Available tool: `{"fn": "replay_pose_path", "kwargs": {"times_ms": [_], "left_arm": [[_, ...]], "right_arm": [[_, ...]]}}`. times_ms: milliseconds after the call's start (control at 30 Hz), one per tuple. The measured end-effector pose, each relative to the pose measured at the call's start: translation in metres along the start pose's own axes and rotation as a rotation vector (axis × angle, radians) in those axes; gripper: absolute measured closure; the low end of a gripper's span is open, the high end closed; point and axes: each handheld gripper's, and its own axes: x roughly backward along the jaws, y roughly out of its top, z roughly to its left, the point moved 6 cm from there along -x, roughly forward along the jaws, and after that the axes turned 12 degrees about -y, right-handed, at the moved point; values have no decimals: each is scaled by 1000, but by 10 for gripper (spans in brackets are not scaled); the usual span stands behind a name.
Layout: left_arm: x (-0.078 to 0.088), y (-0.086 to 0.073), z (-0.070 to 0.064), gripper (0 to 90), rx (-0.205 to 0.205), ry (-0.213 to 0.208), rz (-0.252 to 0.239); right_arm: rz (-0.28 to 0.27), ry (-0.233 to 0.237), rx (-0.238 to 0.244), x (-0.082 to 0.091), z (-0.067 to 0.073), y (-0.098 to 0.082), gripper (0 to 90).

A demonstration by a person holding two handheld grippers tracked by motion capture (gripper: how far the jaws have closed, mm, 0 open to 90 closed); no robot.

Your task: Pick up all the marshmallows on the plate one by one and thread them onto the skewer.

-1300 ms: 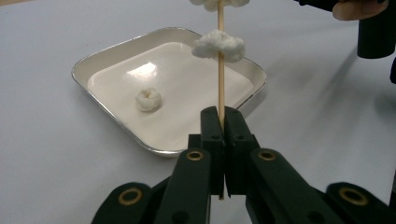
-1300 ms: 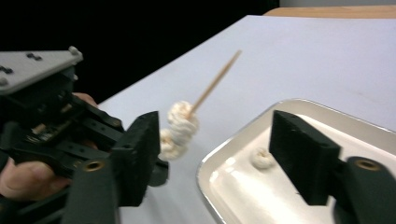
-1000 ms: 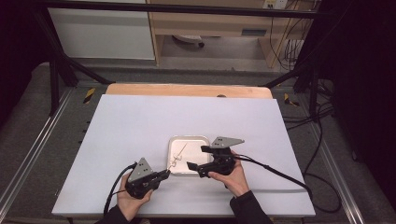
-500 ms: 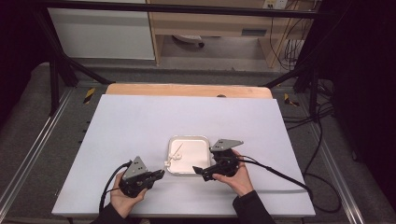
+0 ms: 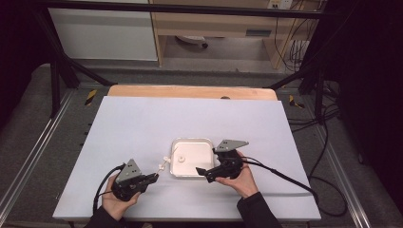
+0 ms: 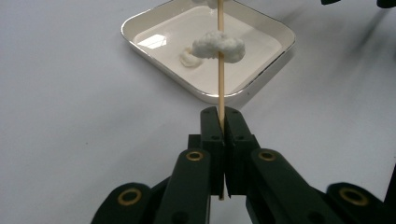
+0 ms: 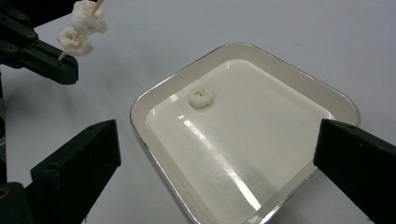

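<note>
The left gripper (image 5: pixel 153 176) rests near the table's (image 5: pixel 142 123) front edge, jaws closed tight on a thin wooden skewer (image 6: pixel 220 70). The skewer points toward the tray and carries two white puffy rings (image 7: pixel 81 28). Just right of the skewer tip sits a white square tray (image 5: pixel 192 156) with one white ring (image 7: pixel 201 97) lying loose inside. The right gripper (image 5: pixel 203 173) hovers at the tray's front right corner, jaws spread wide and empty
</note>
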Motion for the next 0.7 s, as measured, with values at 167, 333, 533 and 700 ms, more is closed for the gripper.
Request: {"fn": "replay_pose_path", "kwargs": {"times_ms": [167,333,533,700], "left_arm": [[6,-3,5,880,12,0,-4],[7,-5,6,879,15,-2,2],[6,-6,7,879,15,-5,9],[5,-7,7,879,14,-6,10]], "right_arm": [[19,-14,12,-6,1,4,16],[35,-31,14,-16,2,11,25],[61,-53,29,-33,6,19,31],[83,-63,38,-46,9,22,36]]}}
